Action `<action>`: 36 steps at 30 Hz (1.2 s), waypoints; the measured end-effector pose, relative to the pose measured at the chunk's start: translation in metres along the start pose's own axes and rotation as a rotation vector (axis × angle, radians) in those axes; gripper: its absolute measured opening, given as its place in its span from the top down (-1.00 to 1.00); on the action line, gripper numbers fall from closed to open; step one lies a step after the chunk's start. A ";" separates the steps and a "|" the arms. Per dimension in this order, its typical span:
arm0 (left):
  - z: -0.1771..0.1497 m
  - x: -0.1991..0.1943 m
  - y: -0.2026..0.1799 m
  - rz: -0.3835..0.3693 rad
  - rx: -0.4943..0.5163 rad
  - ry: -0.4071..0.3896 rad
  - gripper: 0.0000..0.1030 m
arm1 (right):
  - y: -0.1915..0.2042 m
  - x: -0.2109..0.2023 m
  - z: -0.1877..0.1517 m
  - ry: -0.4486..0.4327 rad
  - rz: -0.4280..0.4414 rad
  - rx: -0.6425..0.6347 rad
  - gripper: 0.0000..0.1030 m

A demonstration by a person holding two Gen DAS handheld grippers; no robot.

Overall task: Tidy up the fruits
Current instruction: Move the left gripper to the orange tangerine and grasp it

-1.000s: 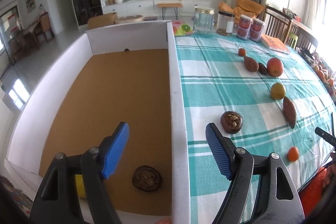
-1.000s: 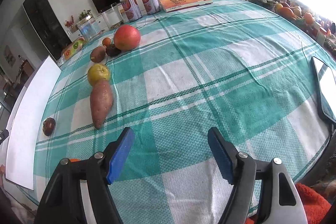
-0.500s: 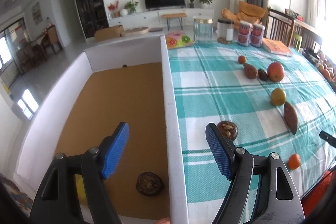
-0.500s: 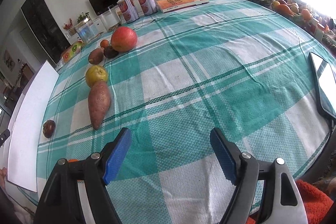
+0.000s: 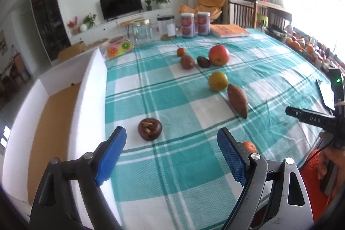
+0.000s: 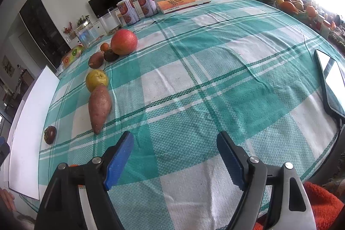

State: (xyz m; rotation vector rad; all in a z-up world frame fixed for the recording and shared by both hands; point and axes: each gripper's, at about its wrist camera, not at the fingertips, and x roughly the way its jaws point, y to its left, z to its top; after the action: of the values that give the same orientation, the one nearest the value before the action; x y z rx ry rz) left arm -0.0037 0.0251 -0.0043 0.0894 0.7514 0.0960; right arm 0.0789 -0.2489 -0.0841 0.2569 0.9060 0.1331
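Both grippers empty above the table, fruit laid out ahead.

The left gripper (image 5: 171, 151) has just been opening and stands wide with nothing between its pads, above the checked cloth (image 5: 172, 165) beside the white box (image 5: 90, 87); a dark fruit (image 5: 150, 129) lies just ahead of it. The right gripper (image 6: 173, 155) has also been widening, empty too. Further off lie a sweet potato (image 6: 99, 108) touching a yellow fruit (image 6: 96, 80), then an apple (image 6: 124, 41) among smaller fruits (a small orange (image 5: 249, 147) sits half hidden behind the left gripper's right finger).
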 end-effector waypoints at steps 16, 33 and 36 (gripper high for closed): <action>-0.015 0.023 -0.022 0.036 0.061 0.076 -0.71 | -0.002 0.003 0.000 0.012 0.007 0.015 -0.60; -0.030 0.065 -0.077 -0.379 0.060 0.207 -0.66 | -0.003 0.002 0.000 0.009 0.004 0.017 -0.60; -0.028 0.076 -0.087 -0.370 0.069 0.208 -0.65 | -0.004 0.001 0.001 0.007 0.006 0.025 -0.60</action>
State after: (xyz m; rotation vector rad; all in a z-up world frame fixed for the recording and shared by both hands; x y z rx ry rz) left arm 0.0367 -0.0512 -0.0864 0.0051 0.9675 -0.2769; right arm 0.0801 -0.2526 -0.0860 0.2828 0.9143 0.1281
